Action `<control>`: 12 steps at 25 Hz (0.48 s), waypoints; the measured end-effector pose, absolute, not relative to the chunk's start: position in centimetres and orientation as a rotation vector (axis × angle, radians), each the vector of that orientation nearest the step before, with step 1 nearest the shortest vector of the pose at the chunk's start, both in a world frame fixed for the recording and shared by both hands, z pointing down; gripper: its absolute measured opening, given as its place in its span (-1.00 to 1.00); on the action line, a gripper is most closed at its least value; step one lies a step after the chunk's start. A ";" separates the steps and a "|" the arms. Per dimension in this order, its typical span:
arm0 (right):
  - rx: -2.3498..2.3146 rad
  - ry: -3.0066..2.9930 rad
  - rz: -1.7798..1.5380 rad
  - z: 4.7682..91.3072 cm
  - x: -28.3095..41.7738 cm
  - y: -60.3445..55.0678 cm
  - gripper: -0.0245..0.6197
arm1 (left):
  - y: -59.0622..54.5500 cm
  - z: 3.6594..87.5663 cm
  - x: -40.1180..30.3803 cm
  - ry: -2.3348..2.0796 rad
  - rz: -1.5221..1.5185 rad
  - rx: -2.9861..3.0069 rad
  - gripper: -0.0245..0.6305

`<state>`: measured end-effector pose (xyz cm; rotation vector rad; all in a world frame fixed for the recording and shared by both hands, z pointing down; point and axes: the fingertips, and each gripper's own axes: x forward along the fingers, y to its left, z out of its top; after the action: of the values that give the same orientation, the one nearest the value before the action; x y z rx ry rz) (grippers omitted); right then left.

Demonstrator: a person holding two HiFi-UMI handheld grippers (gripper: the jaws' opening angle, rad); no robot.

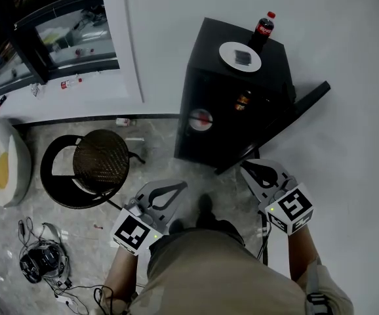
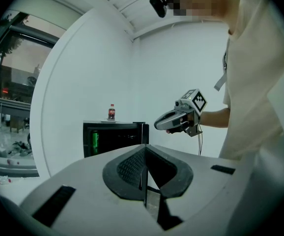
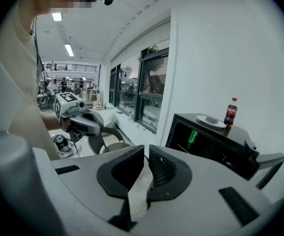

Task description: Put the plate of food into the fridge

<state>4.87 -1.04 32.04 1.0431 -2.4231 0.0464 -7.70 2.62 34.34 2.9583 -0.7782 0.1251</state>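
One step done: fridge point(image 1: 206, 77) open. Our left gripper point(image 1: 176, 189) and right gripper point(image 1: 250, 169) are closed, empty; plate point(image 1: 227, 50) sits on top.

One fridge point(image 1: 235, 104), one plate point(image 1: 240, 56) and one cola bottle point(image 1: 263, 30) on it, one green can point(image 2: 95, 141) inside, one stool point(image 1: 101, 159) at left, two tools: left tool point(image 1: 176, 188), right tool point(image 1: 252, 169).

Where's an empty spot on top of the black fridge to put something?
The fridge top is bare left of the plate, in the head view. The far right corner is crowded: the cola bottle stands beside the plate.
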 end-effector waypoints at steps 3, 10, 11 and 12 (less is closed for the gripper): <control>1.058 -2.425 0.018 31.2 6.3 -3.7 -0.86 | 1.7 34.3 -6.5 -0.781 0.140 2.944 -0.90; 1.088 -2.400 -0.099 29.5 8.5 -9.5 -0.85 | -0.1 34.5 -5.2 -0.808 0.197 2.918 -0.90; 1.083 -2.394 -0.109 29.4 8.7 -10.3 -0.81 | -0.4 34.6 -5.0 -0.814 0.204 2.917 -0.90; 1.076 -2.386 -0.117 29.4 8.8 -11.1 -0.62 | -0.6 34.6 -4.9 -0.819 0.210 2.917 -0.90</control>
<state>8.79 -11.11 29.41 1.0761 -2.3862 -0.1165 -4.94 -0.62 34.60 2.9168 -0.8189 0.2102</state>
